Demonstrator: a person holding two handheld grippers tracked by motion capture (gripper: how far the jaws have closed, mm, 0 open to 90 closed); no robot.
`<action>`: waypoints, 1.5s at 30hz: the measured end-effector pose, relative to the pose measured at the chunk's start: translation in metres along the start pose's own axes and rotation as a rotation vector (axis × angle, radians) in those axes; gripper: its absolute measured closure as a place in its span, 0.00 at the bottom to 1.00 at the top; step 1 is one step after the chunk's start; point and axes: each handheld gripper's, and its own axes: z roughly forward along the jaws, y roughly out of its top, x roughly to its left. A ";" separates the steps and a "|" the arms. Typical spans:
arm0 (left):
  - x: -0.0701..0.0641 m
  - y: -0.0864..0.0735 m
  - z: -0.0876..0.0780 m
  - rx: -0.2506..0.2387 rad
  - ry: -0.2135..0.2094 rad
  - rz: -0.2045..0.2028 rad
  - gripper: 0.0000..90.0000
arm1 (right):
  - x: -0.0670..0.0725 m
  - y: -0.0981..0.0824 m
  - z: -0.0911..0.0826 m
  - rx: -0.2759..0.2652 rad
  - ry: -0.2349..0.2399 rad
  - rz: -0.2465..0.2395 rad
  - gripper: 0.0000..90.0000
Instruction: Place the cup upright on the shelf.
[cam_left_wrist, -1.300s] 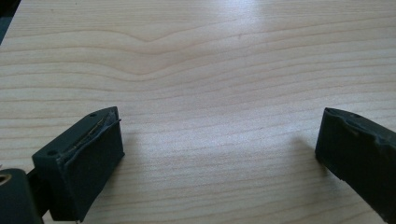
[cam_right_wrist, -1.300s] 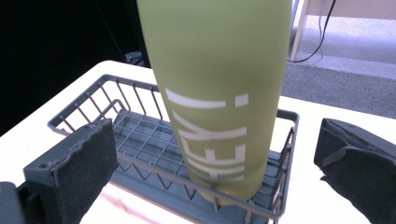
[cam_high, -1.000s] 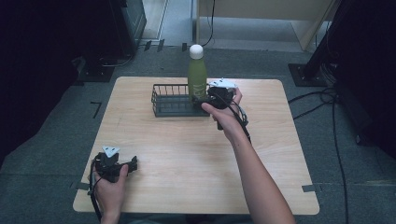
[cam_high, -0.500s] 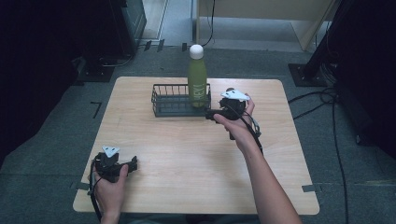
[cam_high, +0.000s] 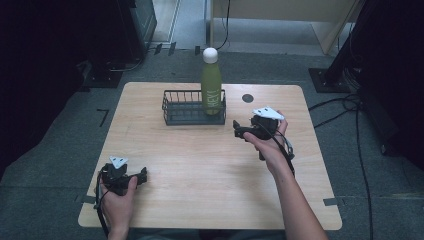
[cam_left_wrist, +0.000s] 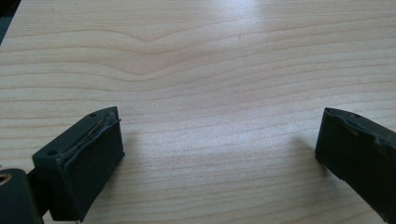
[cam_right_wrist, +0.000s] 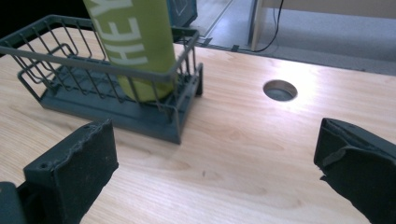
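The tall green metal bottle with a white cap (cam_high: 211, 82) stands upright in the right end of the dark wire basket (cam_high: 186, 109), which sits at the far middle of the light wooden counter (cam_high: 210, 170). In the right gripper view the bottle (cam_right_wrist: 137, 42) rests on the basket's solid floor, close against the end wall of the basket (cam_right_wrist: 60, 70); white lettering runs along its side.

Right tongs (cam_high: 237, 131) — held in the person's right hand (cam_high: 267, 145), just to the right of the basket and apart from it, pointing left toward the basket's near corner. The right gripper view shows the right tongs (cam_right_wrist: 215, 158) spread wide, with bare counter between the jaws and nothing gripped. A round grey cable hole (cam_high: 247, 98) lies in the counter beyond them, to the right of the basket.

Left tongs (cam_high: 142, 175) — held in the left hand (cam_high: 117, 200) at the near left corner of the counter, well apart from the basket and bottle. The left gripper view shows the left tongs (cam_left_wrist: 219, 144) spread wide over bare wood, empty.
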 end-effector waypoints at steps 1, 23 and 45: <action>0.000 0.000 0.000 0.001 0.000 0.001 0.01 | -0.002 -0.002 -0.001 0.001 -0.002 0.000 0.00; 0.000 0.000 0.000 0.001 0.000 0.003 0.01 | -0.046 -0.053 -0.041 0.028 -0.090 0.045 0.00; 0.000 0.000 0.000 0.000 0.000 0.002 0.01 | -0.088 -0.118 -0.078 0.116 -0.178 0.093 0.00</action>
